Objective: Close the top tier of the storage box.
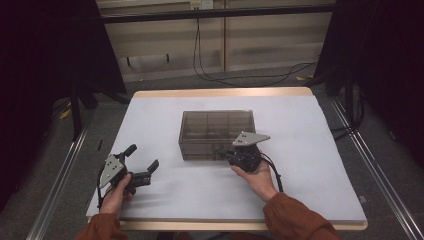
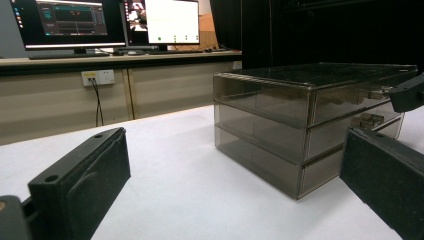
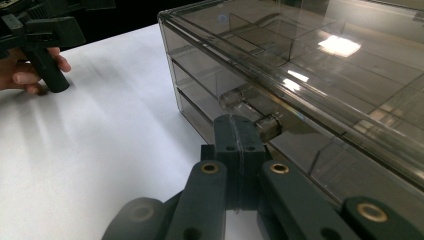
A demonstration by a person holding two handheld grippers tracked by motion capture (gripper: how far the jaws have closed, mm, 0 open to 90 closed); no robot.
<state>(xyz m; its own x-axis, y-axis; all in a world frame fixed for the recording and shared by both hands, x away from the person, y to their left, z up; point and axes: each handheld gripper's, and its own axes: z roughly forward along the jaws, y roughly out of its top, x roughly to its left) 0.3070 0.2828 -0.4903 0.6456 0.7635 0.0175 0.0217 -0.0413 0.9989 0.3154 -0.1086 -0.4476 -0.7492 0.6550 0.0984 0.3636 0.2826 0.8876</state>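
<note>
We see a smoke-tinted, clear-plastic drawer box (image 1: 216,134) with three shallow drawers sitting near the middle of the white-covered table (image 1: 165,195), its front facing us. Our right gripper (image 3: 239,131) has its black jaws pressed flat together, with nothing visibly between them, and its tips rest at the small clear handle (image 3: 252,111) of the top drawer; whether they touch the knob we cannot tell. Our left gripper (image 1: 141,161) waits well apart at the left, jaws spread wide and holding nothing.

We judge the box to be light, stiff and slick: hard acrylic walls that will not give, but may scratch or crack under a hard squeeze. Being so light, the whole box is likely to slide on the cloth when a drawer is pulled. The handle is the natural place to take hold, pinched across its short bar, and the open left gripper could brace the box's side or top edge.
</note>
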